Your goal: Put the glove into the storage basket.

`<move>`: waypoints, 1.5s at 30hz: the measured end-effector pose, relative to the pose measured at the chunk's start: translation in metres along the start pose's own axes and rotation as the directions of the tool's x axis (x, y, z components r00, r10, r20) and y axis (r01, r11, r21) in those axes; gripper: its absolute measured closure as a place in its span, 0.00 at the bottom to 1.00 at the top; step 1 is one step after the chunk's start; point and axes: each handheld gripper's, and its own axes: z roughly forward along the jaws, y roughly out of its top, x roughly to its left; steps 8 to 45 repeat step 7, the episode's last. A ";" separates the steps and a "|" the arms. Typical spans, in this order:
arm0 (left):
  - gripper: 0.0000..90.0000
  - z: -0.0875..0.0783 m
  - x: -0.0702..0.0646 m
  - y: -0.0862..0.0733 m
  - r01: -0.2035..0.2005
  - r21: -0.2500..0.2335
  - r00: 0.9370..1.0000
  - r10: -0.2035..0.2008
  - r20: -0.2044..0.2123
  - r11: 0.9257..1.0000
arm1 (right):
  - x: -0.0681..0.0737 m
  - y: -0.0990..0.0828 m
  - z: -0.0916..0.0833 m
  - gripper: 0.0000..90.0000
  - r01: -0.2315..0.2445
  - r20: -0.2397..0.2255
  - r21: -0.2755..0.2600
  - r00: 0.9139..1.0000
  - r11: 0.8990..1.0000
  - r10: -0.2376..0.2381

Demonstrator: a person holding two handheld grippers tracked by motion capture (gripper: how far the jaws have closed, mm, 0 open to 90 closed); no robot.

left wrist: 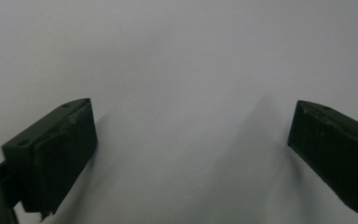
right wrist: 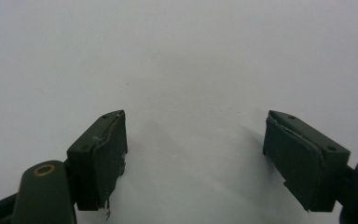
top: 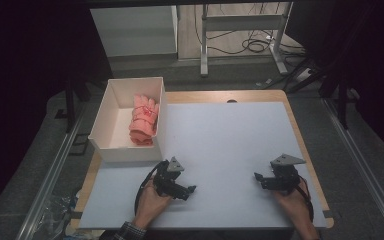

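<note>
Our left gripper [top: 190,190] and right gripper [top: 256,176] both spread, nothing between the jaws — bare white mat [top: 230,145] ahead, pink gloves [top: 144,120] in the box [top: 125,152] just beyond our left gripper, mat edge near our right.

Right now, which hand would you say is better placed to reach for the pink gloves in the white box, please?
Probably the left. The left gripper rests just below the white box holding the pink gloves, with open, empty jaws. The right gripper, equally open, sits across the table, farther away.
</note>
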 end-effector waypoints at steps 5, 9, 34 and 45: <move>0.00 0.002 -0.003 0.000 -0.018 0.015 1.000 0.018 -0.018 1.000 | 0.000 0.000 0.000 0.24 0.000 0.000 0.000 1.000 1.000 0.000; 0.00 0.002 -0.004 0.001 -0.020 0.018 1.000 0.021 -0.020 1.000 | 0.000 0.000 0.000 0.24 0.000 0.000 0.000 1.000 1.000 0.000; 0.00 0.002 -0.004 0.001 -0.020 0.018 1.000 0.021 -0.020 1.000 | 0.000 0.000 0.000 0.24 0.000 0.000 0.000 1.000 1.000 0.000; 0.00 0.002 -0.004 0.001 -0.020 0.018 1.000 0.021 -0.020 1.000 | 0.000 0.000 0.000 0.24 0.000 0.000 0.000 1.000 1.000 0.000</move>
